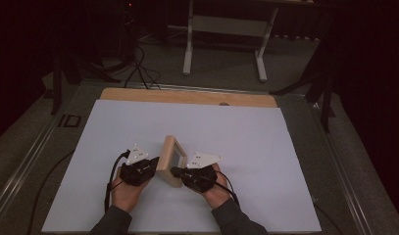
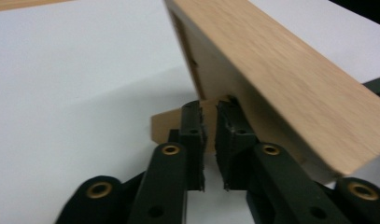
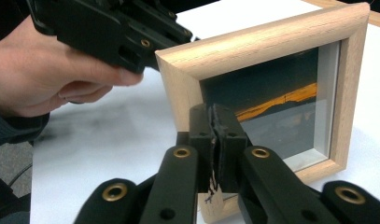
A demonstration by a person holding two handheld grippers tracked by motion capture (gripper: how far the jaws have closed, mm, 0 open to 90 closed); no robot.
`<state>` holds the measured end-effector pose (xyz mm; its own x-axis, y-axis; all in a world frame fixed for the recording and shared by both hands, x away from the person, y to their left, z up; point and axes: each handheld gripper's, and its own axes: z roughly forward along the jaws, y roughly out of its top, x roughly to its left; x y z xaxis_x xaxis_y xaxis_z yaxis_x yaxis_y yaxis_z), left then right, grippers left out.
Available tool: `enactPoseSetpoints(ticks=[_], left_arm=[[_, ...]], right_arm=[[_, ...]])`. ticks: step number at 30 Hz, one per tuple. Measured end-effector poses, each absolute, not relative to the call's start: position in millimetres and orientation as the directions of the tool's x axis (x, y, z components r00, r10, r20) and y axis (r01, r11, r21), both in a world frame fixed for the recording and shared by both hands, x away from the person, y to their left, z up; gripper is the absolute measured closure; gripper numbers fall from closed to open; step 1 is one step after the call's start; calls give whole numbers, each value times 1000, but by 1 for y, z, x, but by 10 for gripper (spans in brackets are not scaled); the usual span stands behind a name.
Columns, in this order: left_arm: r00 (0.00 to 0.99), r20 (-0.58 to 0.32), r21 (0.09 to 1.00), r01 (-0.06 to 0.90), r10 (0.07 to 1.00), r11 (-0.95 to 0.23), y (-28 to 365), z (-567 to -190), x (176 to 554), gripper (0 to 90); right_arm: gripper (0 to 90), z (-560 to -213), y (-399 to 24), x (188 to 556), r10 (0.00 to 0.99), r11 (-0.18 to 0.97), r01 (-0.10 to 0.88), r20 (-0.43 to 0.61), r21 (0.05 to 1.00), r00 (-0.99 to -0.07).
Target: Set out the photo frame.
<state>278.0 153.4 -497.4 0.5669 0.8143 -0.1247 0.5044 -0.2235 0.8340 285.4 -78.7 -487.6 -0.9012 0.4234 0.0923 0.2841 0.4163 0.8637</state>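
A small light-wood picture frame (image 1: pixel 171 159) stands upright near the front middle of the white table. Its glass side, with a dark picture crossed by an orange streak (image 3: pixel 276 100), faces my right gripper (image 1: pixel 175 171). That gripper (image 3: pixel 213 116) is shut, with its tips against the frame's near side rail (image 3: pixel 183 93). My left gripper (image 1: pixel 155 164) is behind the frame (image 2: pixel 281 84). Its jaws (image 2: pixel 210 116) pinch the thin wooden stand flap (image 2: pixel 164 128) that juts from the frame's back. The left gripper (image 3: pixel 131 37) and the hand holding it show beyond the frame in the right gripper view.
A white sheet (image 1: pixel 236 137) covers the table, with a strip of bare wood (image 1: pixel 187 96) along its far edge. Behind the table stand a white desk frame (image 1: pixel 226 29) and cables (image 1: pixel 138 68) on the floor. Dark curtains close off both sides.
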Motion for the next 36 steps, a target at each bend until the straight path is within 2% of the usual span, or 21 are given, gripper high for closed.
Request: enactPoseSetpoints(ticks=[6,10,16,24,30,36], left_arm=[[535,-141,844,505,833,-182,161,-493,277,713],[519,-168,849,508,838,-145,166,-489,276,591],[500,-198,850,516,843,-107,171,-481,274,515],[489,-207,862,501,848,-79,172,-471,268,459],[497,-233,866,497,836,-54,172,-463,265,368],[516,-241,877,479,822,-43,169,-456,260,350]], right_arm=[[781,-486,-81,286,427,416,276,82,866,-900],[706,-484,-85,288,438,407,282,85,869,-895],[608,-481,-91,291,452,394,287,88,873,-888],[572,-479,-98,295,481,383,292,81,876,-873],[546,-478,-104,297,502,378,294,72,878,-862],[528,-476,-109,300,529,361,302,73,882,-846]])
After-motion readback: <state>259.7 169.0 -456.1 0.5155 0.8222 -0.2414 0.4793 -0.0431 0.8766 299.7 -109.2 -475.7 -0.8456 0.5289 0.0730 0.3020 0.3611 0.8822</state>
